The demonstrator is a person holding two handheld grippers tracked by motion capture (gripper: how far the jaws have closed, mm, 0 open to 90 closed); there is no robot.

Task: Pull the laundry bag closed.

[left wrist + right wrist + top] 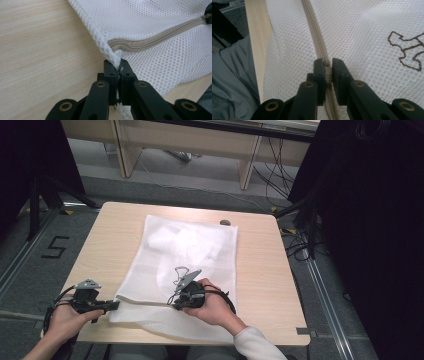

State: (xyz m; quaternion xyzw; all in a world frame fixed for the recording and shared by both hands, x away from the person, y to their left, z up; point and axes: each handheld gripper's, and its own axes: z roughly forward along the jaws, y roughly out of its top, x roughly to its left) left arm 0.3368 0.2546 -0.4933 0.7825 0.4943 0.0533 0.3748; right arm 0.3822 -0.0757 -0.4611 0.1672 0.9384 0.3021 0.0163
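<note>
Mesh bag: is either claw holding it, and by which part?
Both. The left claw pinches the mesh bag at its corner, beside the zipper's end; the right claw is clamped on the zipper line.

Right gripper (329, 65): 2 black jaws rising from the bottom edge, closed on the zipper (318, 42) at the pull.
Zipper: beige, runs from the top edge down between the jaws.
Mesh bag (362, 32): white, fine round-hole netting on both sides of the zipper; brown outline motif (405, 51) at right.
Table (257, 37): pale wood edge strip, left of the bag.
Grey clothing (232, 82): person's garment, lower left, beyond the table edge.
</note>
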